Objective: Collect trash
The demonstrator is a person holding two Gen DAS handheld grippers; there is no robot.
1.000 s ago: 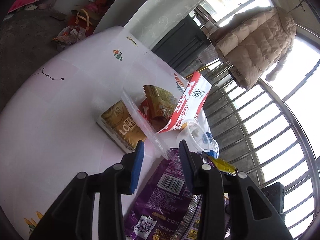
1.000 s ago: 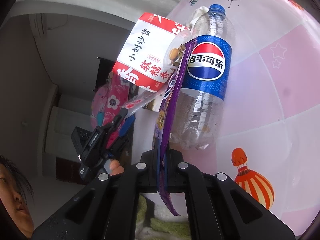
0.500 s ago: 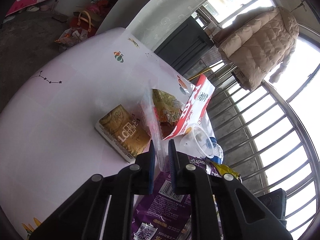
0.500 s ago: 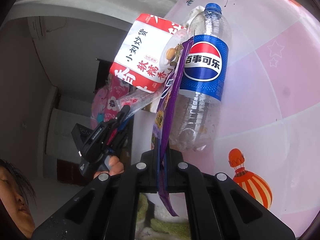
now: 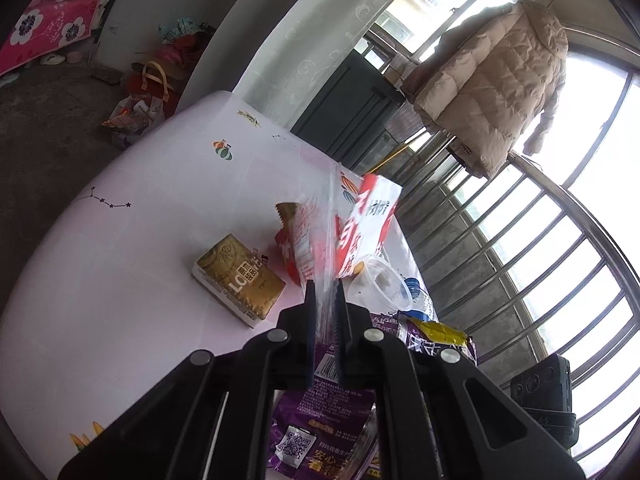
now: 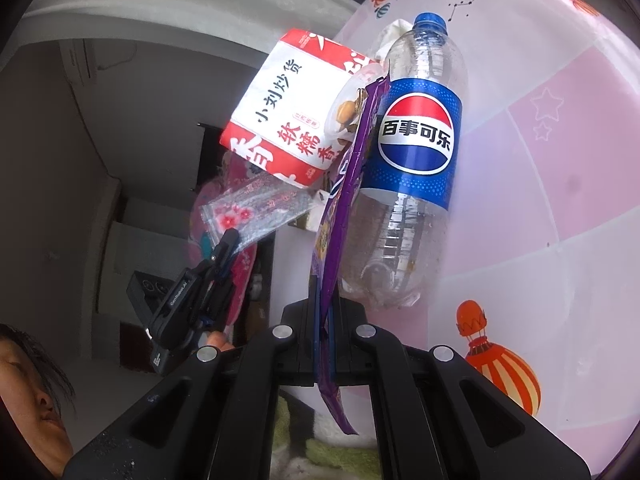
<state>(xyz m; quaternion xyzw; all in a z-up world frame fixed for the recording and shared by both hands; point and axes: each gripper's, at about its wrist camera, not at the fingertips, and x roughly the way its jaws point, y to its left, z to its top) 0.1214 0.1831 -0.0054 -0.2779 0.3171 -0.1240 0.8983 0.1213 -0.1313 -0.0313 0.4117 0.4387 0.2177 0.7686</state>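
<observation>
- Your left gripper (image 5: 325, 300) is clamped on a clear plastic wrapper (image 5: 316, 236) with red print; its jaws have just closed, and the film sits pinched between them.
- From the right wrist view, that wrapper (image 6: 256, 210) hangs in the air off the left gripper (image 6: 231, 240), clear of the table and just below the red and white bag (image 6: 296, 108).
- Your right gripper (image 6: 326, 312) is pressed together on the edge of a purple snack bag (image 6: 344, 184), which stands edge-on between the jaws.
- The same purple snack bag (image 5: 332, 408) lies under your left gripper, barcode and QR code facing up.
- A clear soda bottle (image 6: 412, 168) with a blue label and blue cap lies on the pink table (image 6: 560, 160), just beside the purple bag.
- A gold carton (image 5: 240, 280) lies flat on the table (image 5: 120, 240) to the left of the wrapper.
- The red and white bag (image 5: 368, 220) stands behind the wrapper, with a clear plastic cup (image 5: 380, 284) on its side just below it.
- A yellow packet (image 5: 440, 334) sits by the cup, touching the purple bag's top edge.
- A beige padded coat (image 5: 492, 92) hangs by the barred window.
</observation>
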